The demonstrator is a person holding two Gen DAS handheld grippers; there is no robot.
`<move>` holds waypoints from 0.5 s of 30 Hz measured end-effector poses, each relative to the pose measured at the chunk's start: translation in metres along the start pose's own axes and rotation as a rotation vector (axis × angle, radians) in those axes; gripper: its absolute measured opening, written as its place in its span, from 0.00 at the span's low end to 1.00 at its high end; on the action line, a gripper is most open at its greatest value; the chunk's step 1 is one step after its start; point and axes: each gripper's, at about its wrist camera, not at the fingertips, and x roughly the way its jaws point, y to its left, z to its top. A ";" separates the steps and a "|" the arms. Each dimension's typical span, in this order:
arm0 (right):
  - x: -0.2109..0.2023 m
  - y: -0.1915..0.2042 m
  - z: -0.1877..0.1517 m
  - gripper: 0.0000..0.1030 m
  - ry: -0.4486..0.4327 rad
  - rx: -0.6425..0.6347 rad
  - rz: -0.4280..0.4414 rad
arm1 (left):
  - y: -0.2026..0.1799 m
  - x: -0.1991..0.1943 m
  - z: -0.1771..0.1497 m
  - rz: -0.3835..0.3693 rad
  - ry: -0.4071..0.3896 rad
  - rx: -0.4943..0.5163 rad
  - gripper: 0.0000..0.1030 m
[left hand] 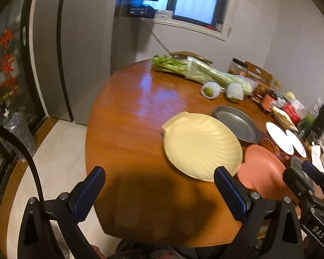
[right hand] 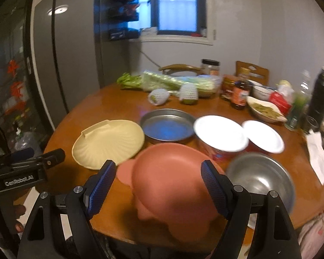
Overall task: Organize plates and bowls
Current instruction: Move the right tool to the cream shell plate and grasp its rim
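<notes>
On the round wooden table [right hand: 110, 99] the dishes lie close together near the front edge. A pink plastic plate [right hand: 172, 172] with a small ear-like tab on its left side lies nearest, and the right gripper [right hand: 157, 185] hangs above it with its blue-padded fingers [right hand: 102, 183] spread wide, one on each side of the plate and holding nothing. Just left of the pink plate lies a cream shell-shaped plate [right hand: 108, 142]; their rims seem to touch or overlap, but the blur does not let me say which. Behind these two stands a shallow metal pan [right hand: 167, 126]. To the right of the pan are two red bowls with white insides, the larger bowl [right hand: 221, 132] just beside the smaller bowl [right hand: 263, 136]. A steel bowl [right hand: 261, 177] stands in front of them, just right of the pink plate. In the left wrist view the left gripper [left hand: 159, 187] is over the bare table edge, its fingers [left hand: 88, 192] also wide apart and empty, with the right finger close to the rim of the cream plate [left hand: 202, 146]. Farther back on the table lie a bag of celery [right hand: 179, 83], two fruits in white foam nets [right hand: 158, 96], several jars [right hand: 239, 95] and a dark bottle [right hand: 319, 92]. A grey refrigerator [right hand: 73, 49] stands at the left, and a window [right hand: 177, 4] is in the back wall.
</notes>
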 end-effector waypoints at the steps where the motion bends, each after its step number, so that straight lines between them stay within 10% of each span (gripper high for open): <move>1: 0.007 0.005 0.004 0.80 0.004 -0.012 0.009 | 0.004 0.003 0.002 0.000 0.005 -0.007 0.98; 15: 0.099 0.024 0.034 0.79 0.148 -0.056 0.094 | 0.004 0.049 0.014 -0.027 0.103 0.031 0.97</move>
